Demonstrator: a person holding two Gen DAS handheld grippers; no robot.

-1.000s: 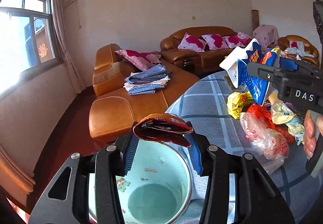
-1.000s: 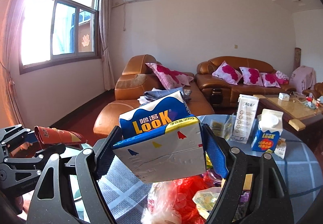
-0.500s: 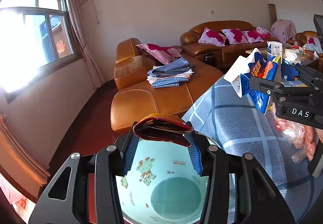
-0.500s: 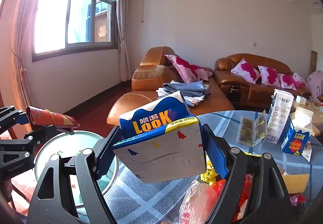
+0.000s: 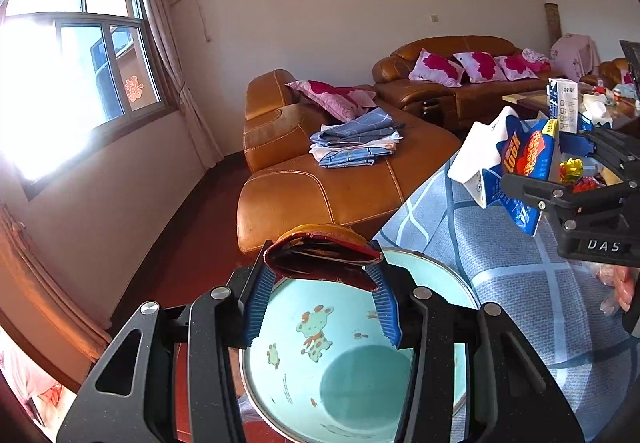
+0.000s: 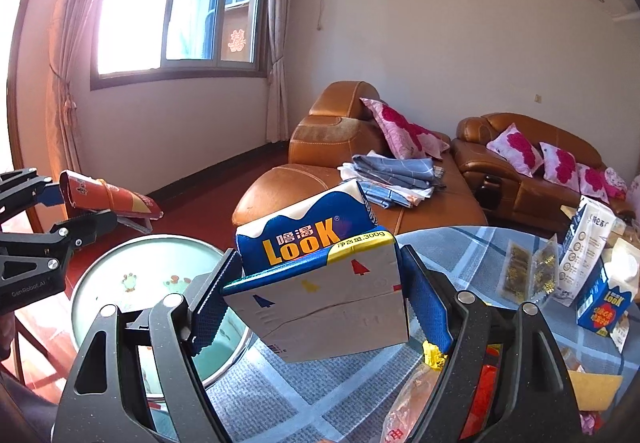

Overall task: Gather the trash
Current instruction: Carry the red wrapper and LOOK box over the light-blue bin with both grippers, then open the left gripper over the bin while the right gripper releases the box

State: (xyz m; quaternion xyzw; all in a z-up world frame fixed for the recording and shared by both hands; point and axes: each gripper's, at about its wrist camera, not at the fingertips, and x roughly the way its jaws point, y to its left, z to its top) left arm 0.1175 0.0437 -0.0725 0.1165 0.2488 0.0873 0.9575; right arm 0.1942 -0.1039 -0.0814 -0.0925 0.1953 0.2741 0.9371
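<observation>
Over the round pale-blue enamel basin with cartoon animals printed inside [image 5: 352, 355], my left gripper [image 5: 322, 297] is clamped on a flattened red and orange paper carton [image 5: 320, 257], both blue ribbed pads pressing its sides. From the right wrist view you can see that same carton [image 6: 108, 197] sticking out above the basin's rim [image 6: 120, 247], so it's hanging right over the opening, not touching it.

My right gripper [image 6: 316, 303] is squeezed onto a blue and white "LooK" milk carton [image 6: 320, 283], held tilted with its pale bottom facing the camera. It sits above the table edge, just beside the basin. In the left view it hangs off to the right [image 5: 508, 167].

The basin stands on the red floor right against the round table with the blue-grey checked cloth [image 6: 304, 387]. Still on the table: a yellow crumpled wrapper [image 6: 434, 355], some red plastic packaging [image 6: 484, 387], two clear sachets of dark stuff [image 6: 528, 271], a tall white carton [image 6: 584, 247] and another small blue LooK carton [image 6: 604, 303].
</observation>
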